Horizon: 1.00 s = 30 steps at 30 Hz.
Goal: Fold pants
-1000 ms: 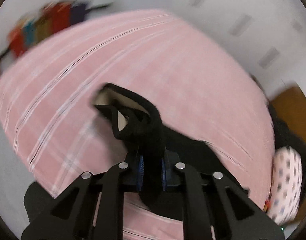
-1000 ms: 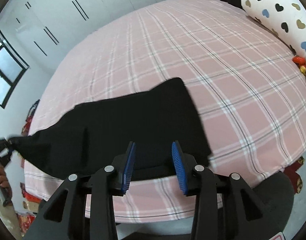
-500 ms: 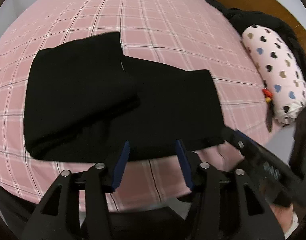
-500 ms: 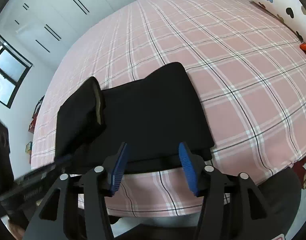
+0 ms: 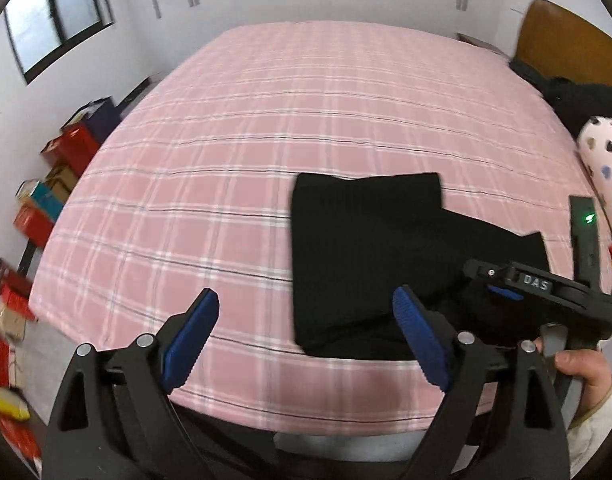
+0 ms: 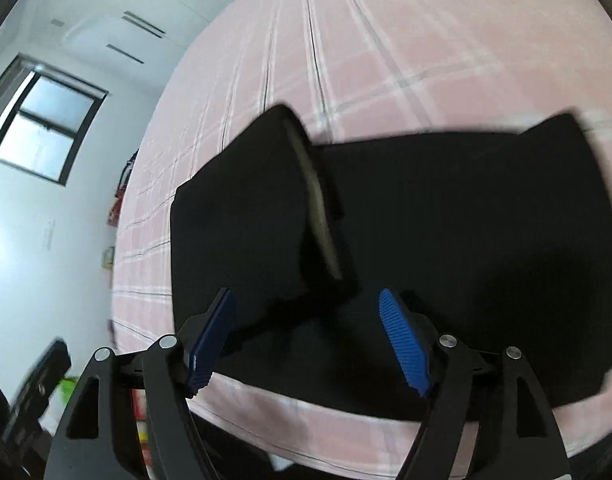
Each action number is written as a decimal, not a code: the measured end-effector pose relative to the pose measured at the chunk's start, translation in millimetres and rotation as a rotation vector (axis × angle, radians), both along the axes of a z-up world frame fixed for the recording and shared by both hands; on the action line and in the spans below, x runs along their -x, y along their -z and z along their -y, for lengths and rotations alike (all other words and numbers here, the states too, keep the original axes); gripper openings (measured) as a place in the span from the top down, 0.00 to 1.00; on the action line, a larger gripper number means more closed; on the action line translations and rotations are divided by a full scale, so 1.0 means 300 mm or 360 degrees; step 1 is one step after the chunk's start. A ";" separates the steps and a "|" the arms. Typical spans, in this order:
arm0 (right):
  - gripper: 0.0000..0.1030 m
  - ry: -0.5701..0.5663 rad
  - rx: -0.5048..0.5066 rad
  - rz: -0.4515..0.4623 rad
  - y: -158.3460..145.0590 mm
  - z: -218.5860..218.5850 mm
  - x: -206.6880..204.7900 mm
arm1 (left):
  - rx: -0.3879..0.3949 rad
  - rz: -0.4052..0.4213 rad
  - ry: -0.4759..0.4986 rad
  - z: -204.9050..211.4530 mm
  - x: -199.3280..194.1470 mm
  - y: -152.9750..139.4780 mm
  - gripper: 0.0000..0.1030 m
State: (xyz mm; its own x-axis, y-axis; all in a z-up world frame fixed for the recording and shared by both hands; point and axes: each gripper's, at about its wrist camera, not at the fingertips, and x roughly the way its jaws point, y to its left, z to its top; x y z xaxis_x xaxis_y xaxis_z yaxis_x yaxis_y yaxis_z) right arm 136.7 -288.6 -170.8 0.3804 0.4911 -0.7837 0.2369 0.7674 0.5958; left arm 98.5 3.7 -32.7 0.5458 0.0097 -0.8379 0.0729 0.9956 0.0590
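Note:
Black pants lie on the pink plaid bed near its front edge, with one part folded over the rest. They fill the right wrist view, where a pale inner lining shows at the fold's edge. My left gripper is open and empty, above the bed's front edge, left of the pants. My right gripper is open and empty, close over the front edge of the pants. The right gripper's body shows in the left wrist view, held by a hand.
A heart-print pillow and dark clothes lie at the bed's right end by a wooden headboard. Coloured boxes stand on the floor left of the bed. A window and white wardrobe doors line the walls.
My left gripper let go of the pants after laying one part over the rest, then drew back and left. My right gripper moved closer over the pants' front edge.

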 end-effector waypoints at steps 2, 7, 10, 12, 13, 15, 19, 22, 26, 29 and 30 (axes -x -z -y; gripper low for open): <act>0.29 0.0034 -0.0012 -0.0035 0.026 -0.023 -0.010 | 0.0004 0.0005 -0.0020 -0.027 -0.003 -0.006 0.16; 0.77 0.0041 0.0031 0.0004 0.027 -0.067 -0.012 | 0.0008 -0.0032 -0.0068 -0.063 -0.011 0.014 0.16; 0.84 -0.0014 0.0086 0.0083 -0.039 -0.105 -0.012 | -0.0012 -0.0055 -0.0078 -0.068 -0.012 0.024 0.16; 0.85 -0.0078 0.0133 0.0202 -0.139 -0.136 -0.007 | -0.0024 -0.0060 -0.0079 -0.064 -0.012 0.027 0.16; 0.85 -0.0092 0.0131 0.0265 -0.191 -0.140 -0.001 | -0.0028 -0.0064 -0.0084 -0.064 -0.011 0.030 0.16; 0.85 -0.0109 0.0108 0.0409 -0.315 -0.130 0.018 | -0.0028 -0.0078 -0.0083 -0.059 -0.008 0.031 0.16; 0.85 -0.0084 0.0206 0.0683 -0.552 -0.029 0.128 | -0.0031 -0.0080 -0.0062 -0.042 -0.001 0.027 0.15; 0.85 -0.0028 0.0318 0.0647 -0.549 0.093 0.207 | -0.0024 -0.0093 -0.0052 -0.029 -0.003 0.038 0.14; 0.85 0.0078 0.0276 0.0413 -0.378 0.191 0.236 | 0.0000 -0.0165 -0.0033 0.002 -0.012 0.077 0.15; 0.85 0.0069 0.0286 0.0341 -0.317 0.178 0.225 | 0.0003 -0.0163 -0.0007 0.019 -0.003 0.073 0.14; 0.85 0.0056 0.0266 0.0353 -0.323 0.156 0.215 | 0.0007 -0.0153 0.0009 0.019 0.002 0.068 0.14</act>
State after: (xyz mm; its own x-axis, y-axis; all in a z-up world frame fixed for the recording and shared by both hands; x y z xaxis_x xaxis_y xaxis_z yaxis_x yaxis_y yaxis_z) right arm 72.1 -335.4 -74.0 0.5663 0.3453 -0.7484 0.1432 0.8530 0.5019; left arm 98.0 -2.1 -53.0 0.4627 0.0031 -0.8865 0.0837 0.9954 0.0471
